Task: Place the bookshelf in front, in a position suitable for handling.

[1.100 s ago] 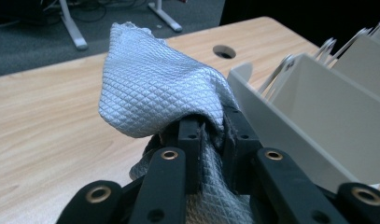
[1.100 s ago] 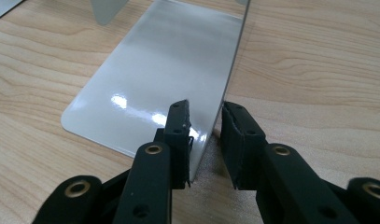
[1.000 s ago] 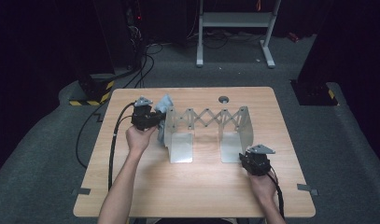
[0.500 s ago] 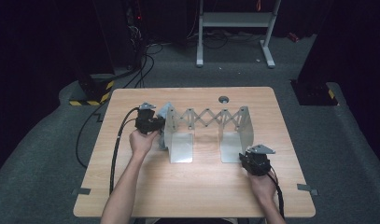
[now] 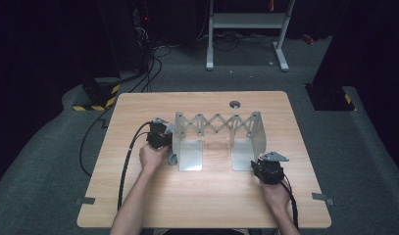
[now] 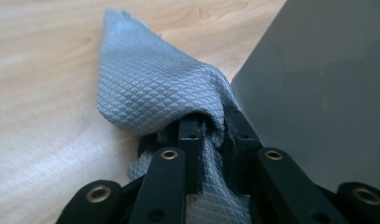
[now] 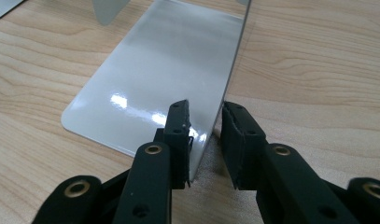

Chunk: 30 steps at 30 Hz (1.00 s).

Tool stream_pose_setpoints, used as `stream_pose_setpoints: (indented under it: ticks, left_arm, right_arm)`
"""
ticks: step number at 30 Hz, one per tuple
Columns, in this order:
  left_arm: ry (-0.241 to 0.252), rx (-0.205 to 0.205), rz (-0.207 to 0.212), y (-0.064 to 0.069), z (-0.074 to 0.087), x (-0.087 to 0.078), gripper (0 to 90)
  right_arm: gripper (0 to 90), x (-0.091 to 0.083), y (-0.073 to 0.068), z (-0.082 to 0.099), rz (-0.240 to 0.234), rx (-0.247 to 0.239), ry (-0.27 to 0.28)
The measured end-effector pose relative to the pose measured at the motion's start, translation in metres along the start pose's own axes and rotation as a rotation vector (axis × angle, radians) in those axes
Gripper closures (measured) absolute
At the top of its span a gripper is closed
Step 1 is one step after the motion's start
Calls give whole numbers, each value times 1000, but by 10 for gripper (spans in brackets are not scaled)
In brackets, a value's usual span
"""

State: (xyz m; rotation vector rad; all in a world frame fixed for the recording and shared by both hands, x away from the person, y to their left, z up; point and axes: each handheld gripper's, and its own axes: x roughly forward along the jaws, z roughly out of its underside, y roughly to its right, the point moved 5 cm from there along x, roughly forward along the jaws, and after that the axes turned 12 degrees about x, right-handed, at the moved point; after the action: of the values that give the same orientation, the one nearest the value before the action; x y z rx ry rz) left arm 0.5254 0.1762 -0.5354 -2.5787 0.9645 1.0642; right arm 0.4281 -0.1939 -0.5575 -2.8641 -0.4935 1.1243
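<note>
A grey metal rack (image 5: 216, 122) with a scissor lattice joins two upright end plates in the middle of the wooden table (image 5: 207, 200). My left gripper (image 5: 166, 142) (image 6: 211, 126) is shut on a blue-grey quilted cloth (image 6: 150, 88) (image 5: 172, 157) and holds it against the outer face of the left plate (image 6: 318, 93). My right gripper (image 5: 256, 165) (image 7: 204, 109) stands at the front edge of the right plate (image 7: 155, 74). Its jaws straddle the thin upright edge, with a gap showing on the right side, so it is open.
A round grommet hole (image 5: 235, 104) sits in the table behind the rack. A black cable (image 5: 126, 161) trails from the left gripper off the front edge. Beyond the table are dark carpet, a white stand's feet (image 5: 246, 58) and a yellow-black striped block (image 5: 96, 100).
My left hand has come down and toward the person along the left plate, taking the cloth with it. The right gripper has stayed put.
</note>
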Motion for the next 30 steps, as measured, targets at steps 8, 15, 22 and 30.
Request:
stream_pose_setpoints:
  ticks: [8, 15, 22, 30]
  left_arm:
    - [-6, 0, 19, 10, 18, -9, 790]
    - [10, 46, 24, 34, 37, -33, 789]
    - [29, 56, 30, 58, 53, -51, 788]
    - [51, 67, 49, 85, 58, -65, 787]
  right_arm:
    - [727, 0, 0, 0, -1, 1, 0]
    - [726, 0, 0, 0, 0, -4, 1]
    - [726, 0, -1, 0, 0, -5, 0]
    - [726, 0, -1, 0, 3, -4, 0]
